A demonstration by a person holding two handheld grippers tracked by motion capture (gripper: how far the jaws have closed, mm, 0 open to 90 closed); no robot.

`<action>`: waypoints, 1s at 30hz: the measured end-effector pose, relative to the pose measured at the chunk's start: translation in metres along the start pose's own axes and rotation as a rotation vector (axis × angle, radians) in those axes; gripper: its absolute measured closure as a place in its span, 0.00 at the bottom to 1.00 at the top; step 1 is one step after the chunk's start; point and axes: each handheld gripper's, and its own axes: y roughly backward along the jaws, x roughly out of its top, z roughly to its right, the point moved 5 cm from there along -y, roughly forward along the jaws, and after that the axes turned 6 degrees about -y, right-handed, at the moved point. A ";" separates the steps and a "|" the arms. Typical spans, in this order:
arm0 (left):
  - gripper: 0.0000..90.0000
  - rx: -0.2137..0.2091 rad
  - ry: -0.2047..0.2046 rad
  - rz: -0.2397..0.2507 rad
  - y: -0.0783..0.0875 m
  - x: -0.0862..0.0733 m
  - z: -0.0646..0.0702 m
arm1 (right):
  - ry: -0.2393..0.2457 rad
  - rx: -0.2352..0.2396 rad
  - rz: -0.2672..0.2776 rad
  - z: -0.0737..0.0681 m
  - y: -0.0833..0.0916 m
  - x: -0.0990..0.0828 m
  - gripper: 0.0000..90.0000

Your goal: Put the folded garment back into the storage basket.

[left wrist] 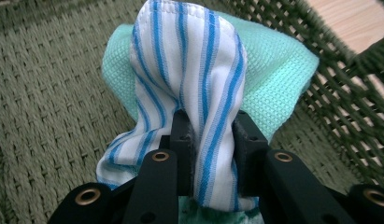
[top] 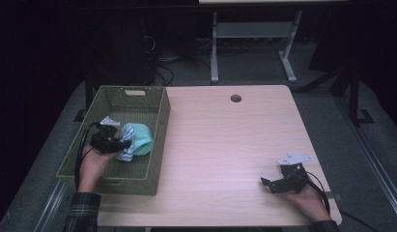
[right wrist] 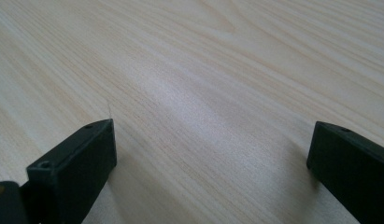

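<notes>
A white cloth with blue stripes (left wrist: 194, 70) is pinched between the black jaws of my left gripper (left wrist: 210, 135), inside the green woven basket (top: 138, 104). Under and behind it lies a mint green cloth (left wrist: 278, 79). From the high view, the left gripper (top: 120, 143) sits low in the basket with the striped cloth (top: 126, 142) and the mint green cloth (top: 143, 137) bunched just to its right. My right gripper (top: 266, 183) rests on the table near the front right corner. In its own view the right gripper (right wrist: 213, 140) stands wide open over bare wood.
The light wooden table (top: 225, 140) has a round cable hole (top: 235, 98) near its far edge. The basket stands at the table's left side. Beyond the table are a dark floor, cables and a white desk frame (top: 254, 43).
</notes>
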 end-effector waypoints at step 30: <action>0.21 0.034 0.044 -0.152 -0.019 -0.010 -0.010 | 0.000 0.001 0.000 0.000 0.000 0.000 0.01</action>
